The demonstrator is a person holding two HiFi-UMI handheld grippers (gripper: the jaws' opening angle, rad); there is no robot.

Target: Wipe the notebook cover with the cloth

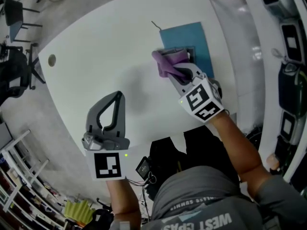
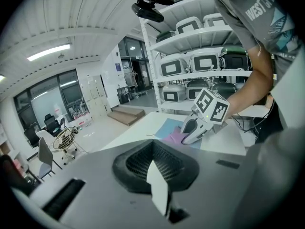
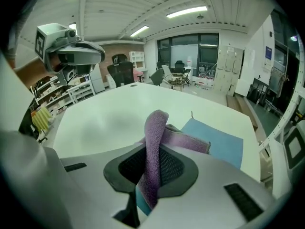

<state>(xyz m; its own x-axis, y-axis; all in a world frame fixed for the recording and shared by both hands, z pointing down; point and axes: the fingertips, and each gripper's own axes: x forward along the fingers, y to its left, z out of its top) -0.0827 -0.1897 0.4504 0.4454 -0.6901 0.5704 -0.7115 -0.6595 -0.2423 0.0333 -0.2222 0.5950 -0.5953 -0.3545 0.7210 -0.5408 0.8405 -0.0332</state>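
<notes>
A blue notebook [image 1: 194,37] lies flat on the white table [image 1: 105,47] at the far right. A purple cloth [image 1: 166,61] is draped over its near left corner. My right gripper [image 1: 174,71] is shut on the cloth [image 3: 153,147], which stands up in a fold between the jaws and trails onto the notebook [image 3: 221,144]. My left gripper [image 1: 117,96] hovers over bare table nearer the person, apart from the notebook, its fingertips together and nothing held. The left gripper view shows the right gripper [image 2: 191,133] on the cloth [image 2: 174,136].
A thin dark cord [image 1: 156,25] sticks out from the notebook's far corner. There is a round cable port [image 1: 52,60] in the table at the far left. Chairs [image 1: 14,13] stand beyond the table's left edge, and shelves of white machines [image 2: 200,66] to the right.
</notes>
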